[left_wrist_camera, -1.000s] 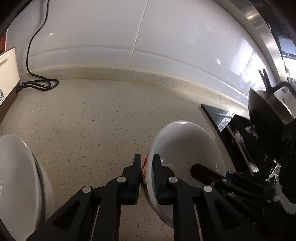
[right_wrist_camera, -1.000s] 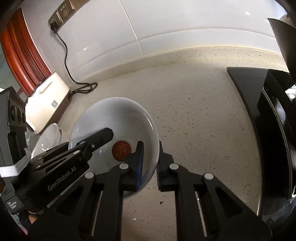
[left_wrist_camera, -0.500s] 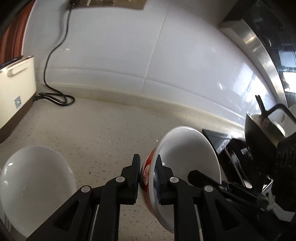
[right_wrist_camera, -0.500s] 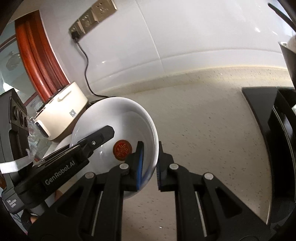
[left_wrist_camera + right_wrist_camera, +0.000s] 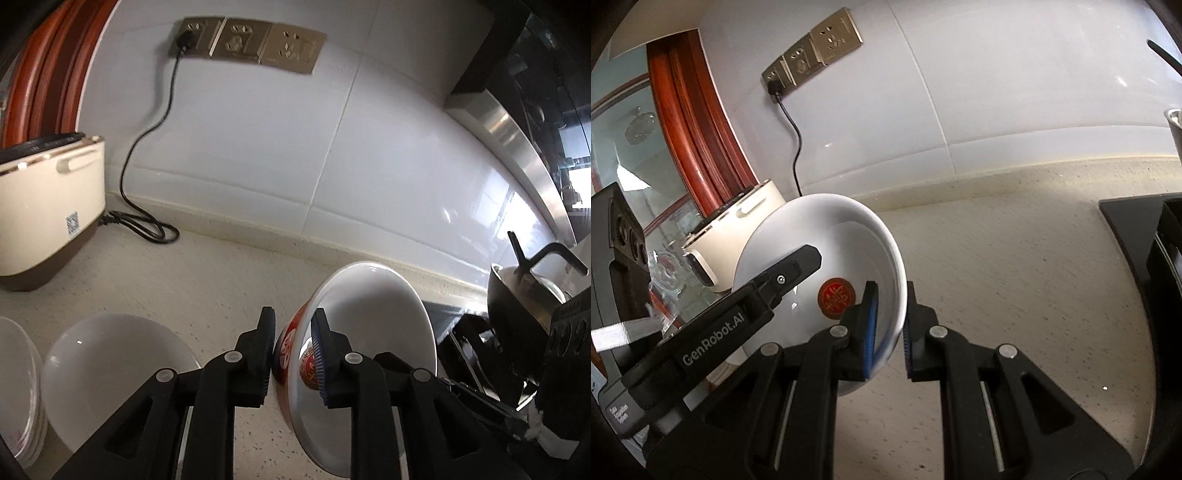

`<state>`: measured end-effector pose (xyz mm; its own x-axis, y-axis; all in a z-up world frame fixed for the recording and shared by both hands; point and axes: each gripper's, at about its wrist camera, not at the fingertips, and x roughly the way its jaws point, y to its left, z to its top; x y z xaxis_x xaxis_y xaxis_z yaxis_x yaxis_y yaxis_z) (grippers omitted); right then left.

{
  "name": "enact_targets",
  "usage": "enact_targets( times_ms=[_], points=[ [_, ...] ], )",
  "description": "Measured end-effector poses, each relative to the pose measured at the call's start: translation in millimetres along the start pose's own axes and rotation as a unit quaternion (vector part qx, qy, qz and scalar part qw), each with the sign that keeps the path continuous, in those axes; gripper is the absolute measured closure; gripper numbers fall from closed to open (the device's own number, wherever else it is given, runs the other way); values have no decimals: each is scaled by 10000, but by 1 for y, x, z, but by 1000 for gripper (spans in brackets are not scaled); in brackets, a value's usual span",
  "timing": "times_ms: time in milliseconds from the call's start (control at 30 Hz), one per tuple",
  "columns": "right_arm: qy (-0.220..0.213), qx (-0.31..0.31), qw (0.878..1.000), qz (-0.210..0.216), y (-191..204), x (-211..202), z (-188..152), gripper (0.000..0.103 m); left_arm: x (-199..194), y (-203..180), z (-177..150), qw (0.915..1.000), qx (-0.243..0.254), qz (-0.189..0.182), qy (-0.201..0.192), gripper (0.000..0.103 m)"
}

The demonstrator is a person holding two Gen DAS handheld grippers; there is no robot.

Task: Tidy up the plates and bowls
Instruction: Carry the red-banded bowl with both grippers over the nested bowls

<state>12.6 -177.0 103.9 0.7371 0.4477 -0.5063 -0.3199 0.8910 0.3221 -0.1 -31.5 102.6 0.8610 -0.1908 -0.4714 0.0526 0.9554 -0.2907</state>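
Both grippers hold one white bowl (image 5: 373, 325) with a red pattern outside and a red emblem inside, lifted above the counter. My left gripper (image 5: 293, 350) is shut on its left rim. My right gripper (image 5: 890, 328) is shut on its right rim; the bowl (image 5: 831, 251) fills the left of the right wrist view, and the left gripper's finger (image 5: 783, 277) reaches across it. A second white bowl (image 5: 110, 362) sits on the counter below left, beside a stack of white plates (image 5: 14, 387) at the left edge.
A cream appliance (image 5: 48, 206) stands at the back left, its black cord (image 5: 147, 147) running up to wall sockets (image 5: 247, 44). A black stove with a dark pot (image 5: 524, 306) is at the right. The speckled counter (image 5: 1015, 277) stretches to the white tiled wall.
Both grippers have lifted the bowl upward and tilted the views up: the sockets and appliance came into view, and the second bowl and plate stack now lie lower left.
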Motion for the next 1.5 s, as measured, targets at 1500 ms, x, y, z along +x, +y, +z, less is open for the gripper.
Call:
enact_targets(
  times_ms=[1500],
  points=[
    [840,-1134,9900,35,99,76,-18,85,-15,93,11,9844,-1097,1345,280,62]
  ],
)
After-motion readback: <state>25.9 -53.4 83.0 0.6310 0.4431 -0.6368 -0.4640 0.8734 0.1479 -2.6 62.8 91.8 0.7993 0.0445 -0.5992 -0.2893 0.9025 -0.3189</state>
